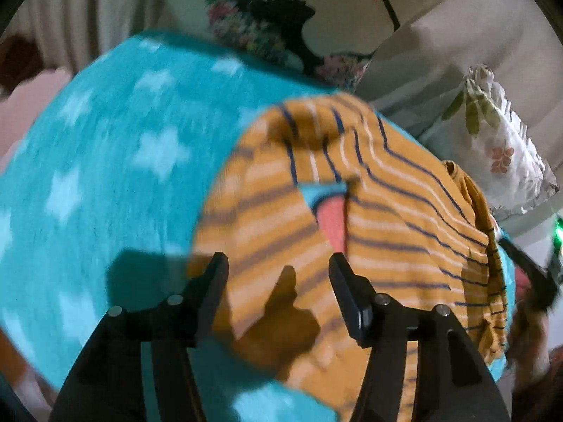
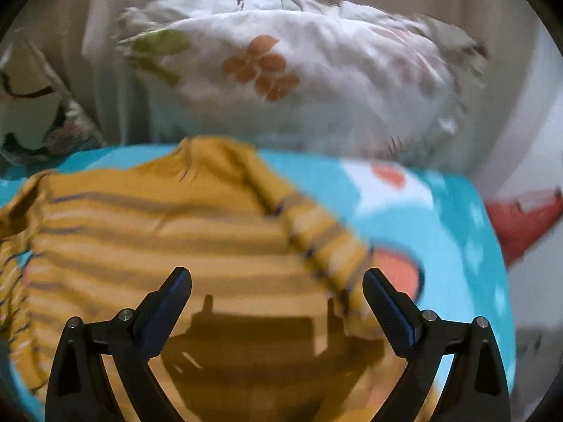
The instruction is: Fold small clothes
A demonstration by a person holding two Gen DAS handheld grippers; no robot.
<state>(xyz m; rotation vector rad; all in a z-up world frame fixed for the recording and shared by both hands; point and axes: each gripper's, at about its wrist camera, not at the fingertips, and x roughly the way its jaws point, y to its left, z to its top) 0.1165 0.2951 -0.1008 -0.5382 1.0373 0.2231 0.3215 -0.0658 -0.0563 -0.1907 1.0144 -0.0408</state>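
Note:
A small mustard-yellow garment with navy and white stripes (image 1: 387, 211) lies rumpled on a teal blanket with white stars (image 1: 105, 147). A gap in its folds shows teal and pink blanket print. My left gripper (image 1: 278, 263) hovers over the garment's near left part, jaws open, nothing between the pads. In the right wrist view the same garment (image 2: 176, 228) spreads across the blanket (image 2: 440, 218), one sleeve running toward the right finger. My right gripper (image 2: 278, 277) hangs above the garment's near edge, wide open and empty, its shadow on the cloth.
A white pillow with orange flowers (image 2: 281, 70) lies behind the blanket and also shows as a frilled pillow (image 1: 499, 147). A cushion with a dark floral print (image 1: 267, 31) lies at the back. A red object (image 2: 527, 218) lies beyond the blanket's right edge.

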